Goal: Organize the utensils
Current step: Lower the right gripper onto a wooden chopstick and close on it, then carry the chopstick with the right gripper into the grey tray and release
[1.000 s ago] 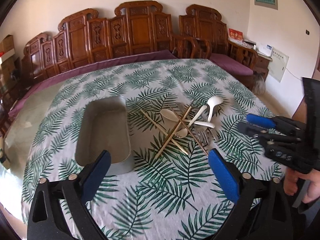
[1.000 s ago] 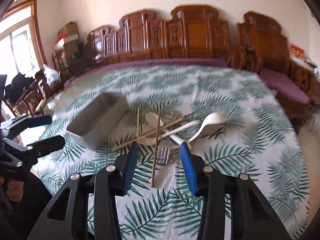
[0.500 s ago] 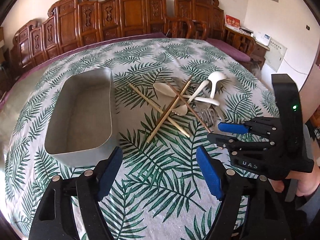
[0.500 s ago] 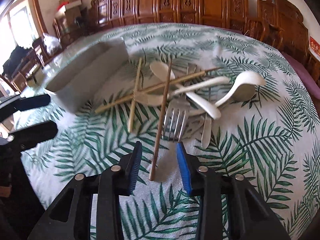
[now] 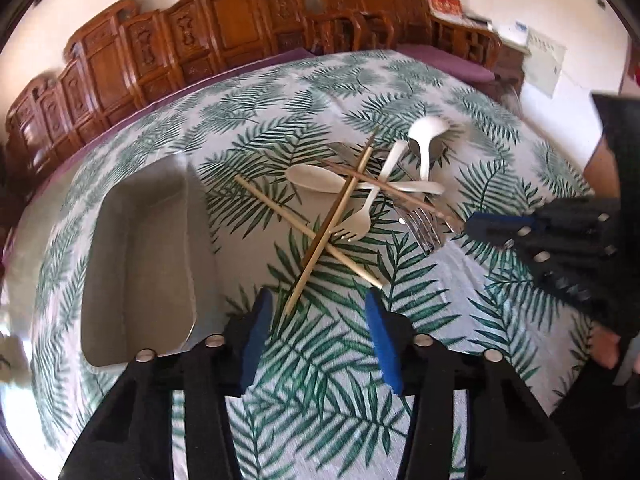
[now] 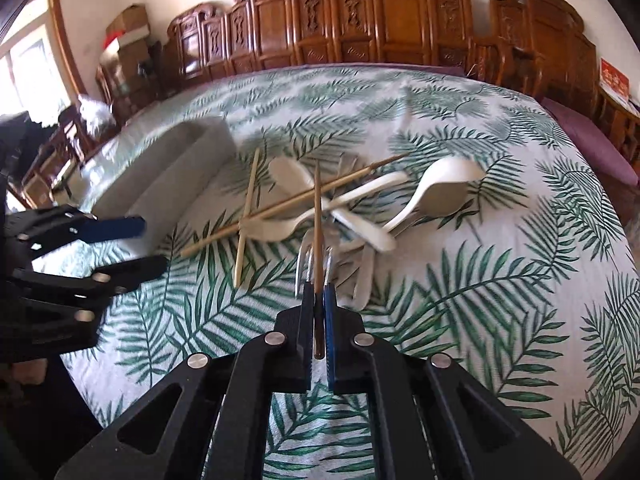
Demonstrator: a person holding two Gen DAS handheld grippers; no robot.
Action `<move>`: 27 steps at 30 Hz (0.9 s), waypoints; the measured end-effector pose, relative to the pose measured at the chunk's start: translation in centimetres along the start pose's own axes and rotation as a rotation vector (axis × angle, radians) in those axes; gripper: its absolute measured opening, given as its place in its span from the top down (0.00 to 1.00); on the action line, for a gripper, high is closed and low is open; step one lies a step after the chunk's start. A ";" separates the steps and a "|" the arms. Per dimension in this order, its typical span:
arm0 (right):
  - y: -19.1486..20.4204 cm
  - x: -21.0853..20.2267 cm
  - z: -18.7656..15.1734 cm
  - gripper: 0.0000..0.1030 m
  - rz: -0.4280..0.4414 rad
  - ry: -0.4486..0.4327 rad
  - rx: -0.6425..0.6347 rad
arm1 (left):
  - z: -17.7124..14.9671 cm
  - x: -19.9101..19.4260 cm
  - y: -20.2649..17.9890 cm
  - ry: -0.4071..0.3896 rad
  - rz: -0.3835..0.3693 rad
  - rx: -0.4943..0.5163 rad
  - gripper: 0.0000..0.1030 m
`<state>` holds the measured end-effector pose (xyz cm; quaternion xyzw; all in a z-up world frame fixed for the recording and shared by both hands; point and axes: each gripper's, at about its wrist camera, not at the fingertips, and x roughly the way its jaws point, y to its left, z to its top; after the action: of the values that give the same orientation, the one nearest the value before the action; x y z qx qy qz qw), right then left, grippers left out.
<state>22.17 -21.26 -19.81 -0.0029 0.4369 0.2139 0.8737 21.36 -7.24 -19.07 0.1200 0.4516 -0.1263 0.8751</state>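
A pile of utensils lies on the leaf-print tablecloth: white spoons [image 5: 426,136], a white plastic fork [image 5: 360,224], a metal fork [image 6: 312,264] and several chopsticks. My right gripper [image 6: 319,293] is shut on the near end of a dark chopstick [image 6: 317,216], which lies over the metal fork. In the left wrist view, the right gripper [image 5: 496,229] is at the pile's right edge. My left gripper [image 5: 318,320] has its jaws closing. The near end of a tan chopstick [image 5: 332,224] lies between its pads, which do not touch it. A grey tray [image 5: 192,240] stands left of the pile.
A pale chopstick [image 5: 304,228] crosses under the tan one and ends by my left gripper's right fingertip. Carved wooden chairs [image 6: 360,20] line the table's far side. A hand [image 5: 608,348] shows at the right edge. Bare cloth lies in front of the pile.
Both grippers came down toward the near side of the pile. The right jaws closed onto the dark chopstick's end. The left jaws narrowed around the tan chopstick's tip.
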 end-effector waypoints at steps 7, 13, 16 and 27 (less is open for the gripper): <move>-0.3 -1.3 0.5 0.94 0.021 -0.042 0.006 | 1.2 3.0 -0.2 0.089 0.021 0.081 0.70; -0.5 -2.1 0.9 0.94 0.036 -0.082 0.017 | 1.2 4.7 0.3 0.133 0.025 0.066 0.80; -0.7 -2.7 1.1 0.94 0.036 -0.108 0.026 | 1.4 5.2 0.7 0.144 0.024 0.054 0.80; -0.8 -3.9 1.4 0.94 0.041 -0.152 0.036 | 0.7 4.4 1.9 0.145 0.007 -0.005 0.96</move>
<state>21.50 -23.16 -16.15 0.0382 0.3731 0.2235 0.8997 24.97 -6.16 -22.09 0.1281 0.5135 -0.1132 0.8409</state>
